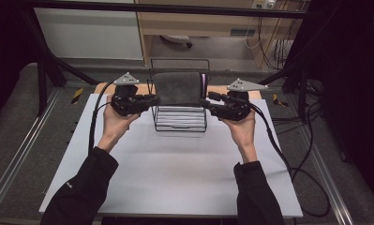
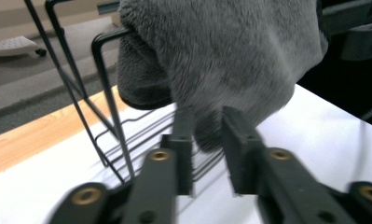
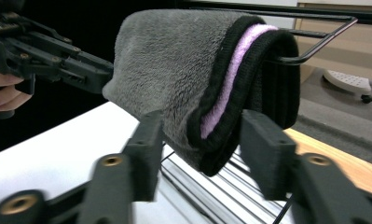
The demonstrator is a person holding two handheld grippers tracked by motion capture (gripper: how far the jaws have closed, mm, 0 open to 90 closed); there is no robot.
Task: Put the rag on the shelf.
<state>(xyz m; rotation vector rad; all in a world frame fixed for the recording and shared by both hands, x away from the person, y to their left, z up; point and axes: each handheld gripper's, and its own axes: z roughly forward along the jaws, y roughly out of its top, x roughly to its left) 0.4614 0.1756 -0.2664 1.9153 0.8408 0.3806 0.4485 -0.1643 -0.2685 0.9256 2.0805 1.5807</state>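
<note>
A grey towel (image 1: 177, 88) with a black and pink hem hangs folded over the top bar of a black wire rack (image 1: 180, 123) at the back middle of the table. My left gripper (image 1: 154, 99) is at the towel's left end. In the left gripper view its jaws (image 2: 207, 126) stand slightly apart, with the towel's (image 2: 221, 46) hanging lower edge between them. My right gripper (image 1: 204, 101) is at the right end. Its jaws (image 3: 204, 116) stand wide on either side of the towel's (image 3: 174, 60) folded hem, not pressing it. The left gripper (image 3: 106, 77) shows across the towel.
The rack stands on a white table board (image 1: 175, 168) with a wooden strip (image 1: 100, 86) along its back edge. Cables (image 1: 292, 154) trail off the right side. Black frame bars (image 1: 48, 65) and metal rails flank the table.
</note>
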